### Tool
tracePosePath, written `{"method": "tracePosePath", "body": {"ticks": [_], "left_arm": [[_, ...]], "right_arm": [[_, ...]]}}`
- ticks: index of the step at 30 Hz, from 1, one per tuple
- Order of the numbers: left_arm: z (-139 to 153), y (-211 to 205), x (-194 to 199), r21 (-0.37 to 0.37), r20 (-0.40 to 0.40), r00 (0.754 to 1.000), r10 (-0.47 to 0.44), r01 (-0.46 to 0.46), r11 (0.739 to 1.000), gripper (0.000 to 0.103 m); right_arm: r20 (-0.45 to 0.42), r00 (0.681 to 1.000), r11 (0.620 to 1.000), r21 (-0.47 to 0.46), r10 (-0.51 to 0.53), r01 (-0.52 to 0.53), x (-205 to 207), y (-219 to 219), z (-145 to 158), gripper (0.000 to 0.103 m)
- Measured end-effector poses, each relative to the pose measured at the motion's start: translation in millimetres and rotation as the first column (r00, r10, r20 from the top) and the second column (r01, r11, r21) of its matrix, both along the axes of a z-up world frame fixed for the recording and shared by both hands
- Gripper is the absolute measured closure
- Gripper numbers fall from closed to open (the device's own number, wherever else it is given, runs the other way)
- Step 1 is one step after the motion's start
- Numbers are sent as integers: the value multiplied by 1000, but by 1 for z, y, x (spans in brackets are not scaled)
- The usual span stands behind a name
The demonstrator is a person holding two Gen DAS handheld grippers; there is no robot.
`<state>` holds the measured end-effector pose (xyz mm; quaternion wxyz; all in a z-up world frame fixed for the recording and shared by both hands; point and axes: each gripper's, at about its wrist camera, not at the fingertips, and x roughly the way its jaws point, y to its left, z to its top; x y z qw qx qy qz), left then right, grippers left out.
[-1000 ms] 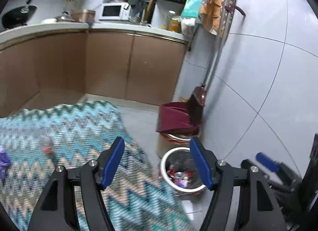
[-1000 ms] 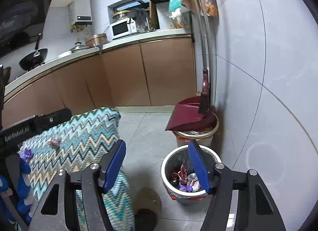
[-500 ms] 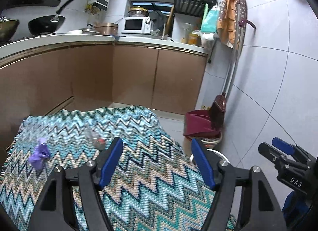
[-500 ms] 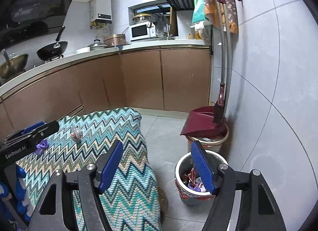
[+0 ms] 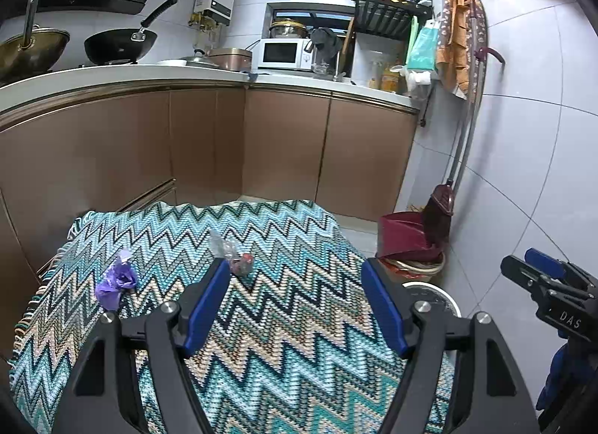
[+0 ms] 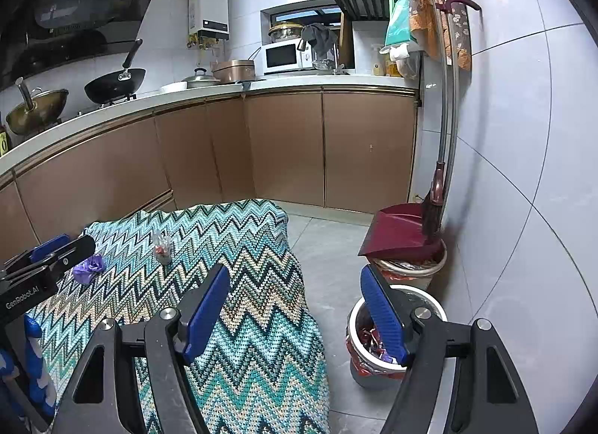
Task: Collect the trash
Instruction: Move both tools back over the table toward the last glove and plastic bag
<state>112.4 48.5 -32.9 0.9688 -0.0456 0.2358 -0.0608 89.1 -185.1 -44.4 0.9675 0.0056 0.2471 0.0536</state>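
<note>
A crumpled purple wrapper and a clear plastic wrapper with red bits lie on the zigzag-patterned cloth. My left gripper is open and empty above the cloth, a little short of both pieces. My right gripper is open and empty, over the cloth's right edge. The purple wrapper and clear wrapper also show in the right wrist view. A white trash bin holding trash stands on the floor under the right gripper's right finger; its rim shows in the left wrist view.
A second bin with a maroon dustpan and a broom stands against the tiled wall on the right. Brown kitchen cabinets run behind the covered table. Grey floor lies between the table and the bins.
Both grippers have drawn up and back from the trash bin toward the table. The left view now looks over the cloth with both wrappers ahead. Jaws stayed open.
</note>
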Motion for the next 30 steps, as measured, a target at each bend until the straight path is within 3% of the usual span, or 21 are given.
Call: {"method": "tracePosePath", "body": {"ticks": [20, 30], "left_arm": [[-30, 36, 20, -5, -58, 996, 62, -62, 998, 32], [-28, 66, 14, 9, -59, 989, 136, -135, 991, 32]], "right_arm": [[-52, 997, 998, -9, 54, -55, 32, 29, -22, 32], [-26, 994, 994, 19, 110, -110, 38, 47, -15, 32]]}}
